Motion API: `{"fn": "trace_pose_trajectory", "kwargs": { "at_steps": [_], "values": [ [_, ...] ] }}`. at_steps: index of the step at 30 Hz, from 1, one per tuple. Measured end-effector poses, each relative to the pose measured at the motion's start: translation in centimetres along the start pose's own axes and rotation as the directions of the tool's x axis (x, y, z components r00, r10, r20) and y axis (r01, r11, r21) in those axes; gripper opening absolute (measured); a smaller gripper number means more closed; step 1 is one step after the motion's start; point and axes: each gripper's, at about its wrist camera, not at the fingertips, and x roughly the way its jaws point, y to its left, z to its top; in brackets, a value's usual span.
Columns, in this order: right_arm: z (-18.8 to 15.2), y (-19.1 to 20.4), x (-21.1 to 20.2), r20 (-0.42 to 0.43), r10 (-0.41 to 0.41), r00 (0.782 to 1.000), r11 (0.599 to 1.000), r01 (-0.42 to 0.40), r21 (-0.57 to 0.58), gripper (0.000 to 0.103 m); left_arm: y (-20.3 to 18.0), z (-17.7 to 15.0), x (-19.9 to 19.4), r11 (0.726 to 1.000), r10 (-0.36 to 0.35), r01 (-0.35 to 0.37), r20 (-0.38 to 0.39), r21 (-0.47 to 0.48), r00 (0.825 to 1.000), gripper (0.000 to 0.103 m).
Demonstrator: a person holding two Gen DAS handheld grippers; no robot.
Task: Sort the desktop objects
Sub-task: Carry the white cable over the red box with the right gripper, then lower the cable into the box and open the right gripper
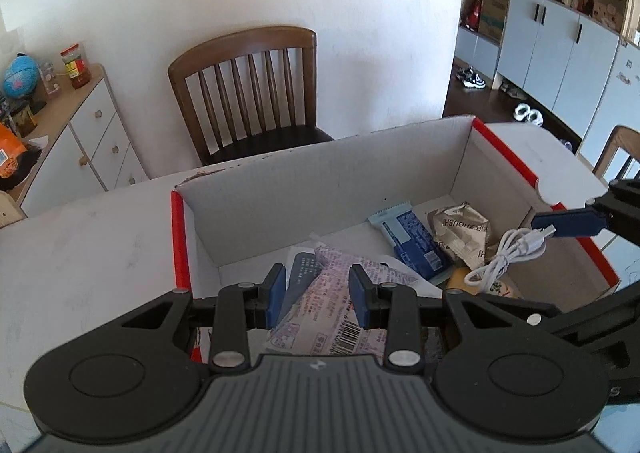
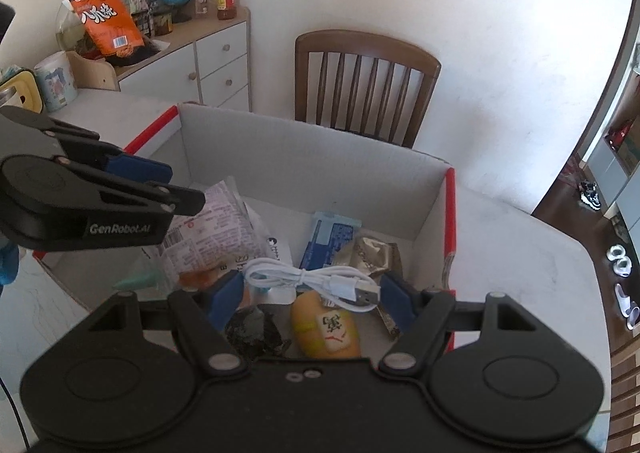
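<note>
An open white cardboard box [image 1: 320,181] with red edges stands on the white table [image 1: 80,237]. In it lie a pale pink printed packet [image 1: 328,293], a blue snack bar [image 1: 412,245], a crumpled silver wrapper [image 1: 460,229] and a coiled white USB cable [image 1: 508,253]. My left gripper [image 1: 318,293] is open and empty over the box's near left part, above the pink packet. My right gripper [image 2: 312,297] is open and empty over the box's near side, with the cable [image 2: 316,281] below it. A yellow packet [image 2: 324,325] lies under the cable.
A brown wooden chair [image 1: 248,89] stands behind the table. A white drawer cabinet [image 2: 212,61] at the left wall carries an orange snack bag [image 2: 104,21], a globe and a jar. A patterned cup [image 2: 56,81] stands at the table's far left. Grey cupboards [image 1: 560,37] stand at the right.
</note>
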Motion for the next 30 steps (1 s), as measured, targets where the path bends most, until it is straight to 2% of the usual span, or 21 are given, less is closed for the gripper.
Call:
{"fn": "trace_pose_trajectory", "kwargs": {
  "at_steps": [5,13,26,30],
  "values": [
    [0.1,-0.1,1.6,-0.044,0.013,0.999,1.0,-0.013,0.0,0.075,0.1,0.1,1.0,1.0,0.005,-0.005,-0.021,0.008,1.0,0.033],
    [-0.3,0.2,3.4,-0.097,0.007,0.995,1.0,-0.009,-0.014,0.075,0.0,0.5,2.0,1.0,-0.024,0.025,-0.042,0.007,0.999,0.033],
    [-0.9,0.0,3.3,-0.111,0.035,0.993,0.999,-0.038,-0.024,0.075,-0.3,0.5,2.5,0.997,-0.07,0.069,-0.057,-0.015,0.996,0.034],
    [-1.0,-0.1,3.0,-0.102,0.036,0.994,0.999,-0.038,-0.019,0.081,-0.1,0.4,2.3,0.997,-0.073,0.071,-0.054,-0.027,0.996,0.034]
  ]
}}
